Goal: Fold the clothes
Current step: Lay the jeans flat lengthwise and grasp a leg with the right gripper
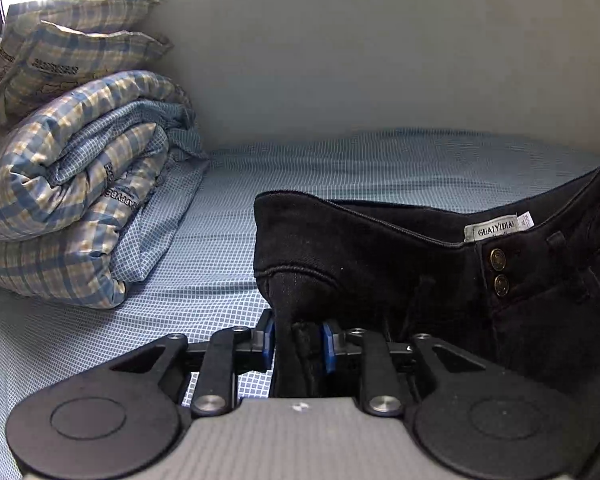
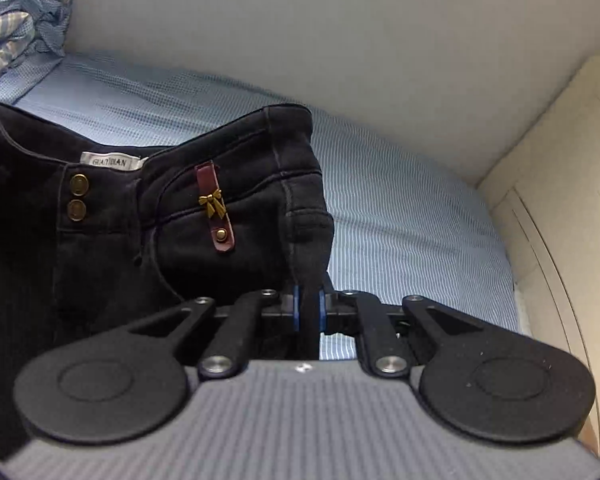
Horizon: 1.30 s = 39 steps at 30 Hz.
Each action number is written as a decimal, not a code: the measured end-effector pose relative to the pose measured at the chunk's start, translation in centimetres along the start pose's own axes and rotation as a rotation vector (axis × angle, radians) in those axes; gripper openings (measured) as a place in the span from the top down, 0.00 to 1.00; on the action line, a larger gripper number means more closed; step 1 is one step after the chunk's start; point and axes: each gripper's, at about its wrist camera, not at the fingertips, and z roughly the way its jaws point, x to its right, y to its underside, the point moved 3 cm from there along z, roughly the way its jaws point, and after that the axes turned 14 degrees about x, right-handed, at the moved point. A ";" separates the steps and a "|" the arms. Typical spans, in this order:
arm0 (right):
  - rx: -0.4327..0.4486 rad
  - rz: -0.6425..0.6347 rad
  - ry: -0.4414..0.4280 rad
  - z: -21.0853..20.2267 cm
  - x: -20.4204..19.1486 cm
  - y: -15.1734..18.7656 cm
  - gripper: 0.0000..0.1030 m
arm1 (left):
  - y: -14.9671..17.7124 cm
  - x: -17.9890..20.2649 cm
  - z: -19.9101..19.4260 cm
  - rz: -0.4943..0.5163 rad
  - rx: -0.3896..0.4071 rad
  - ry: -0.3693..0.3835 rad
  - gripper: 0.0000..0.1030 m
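Observation:
A pair of black jeans (image 1: 380, 256) with two brass buttons and a white label is held up by its waistband over the blue checked bed sheet (image 1: 300, 168). My left gripper (image 1: 299, 338) is shut on the left side seam of the waist. In the right wrist view the jeans (image 2: 220, 200) show a maroon strap with a gold bow. My right gripper (image 2: 309, 312) is shut on the right side seam. The trouser legs hang below, out of view.
A folded blue and tan plaid quilt (image 1: 80, 184) and a matching pillow (image 1: 68, 52) are stacked at the left end of the bed. A pale wall (image 1: 380, 60) runs along the far side. A cream panel (image 2: 560, 200) closes the right end.

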 end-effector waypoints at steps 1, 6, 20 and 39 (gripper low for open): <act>-0.022 0.006 -0.026 1.0 -0.5 -0.5 0.85 | -0.2 0.0 1.3 -0.008 -0.062 0.010 0.54; -0.118 0.045 -0.037 3.3 -1.9 0.1 0.71 | 0.4 -0.7 0.7 0.013 -0.017 -0.010 0.08; -0.282 0.188 -0.373 -5.3 -3.0 9.6 0.67 | 10.7 -4.8 -7.6 -0.112 -0.077 0.168 0.10; -0.376 0.318 -0.533 -29.1 -13.5 25.8 0.67 | 31.6 -7.7 -28.6 -0.152 -0.207 0.094 0.17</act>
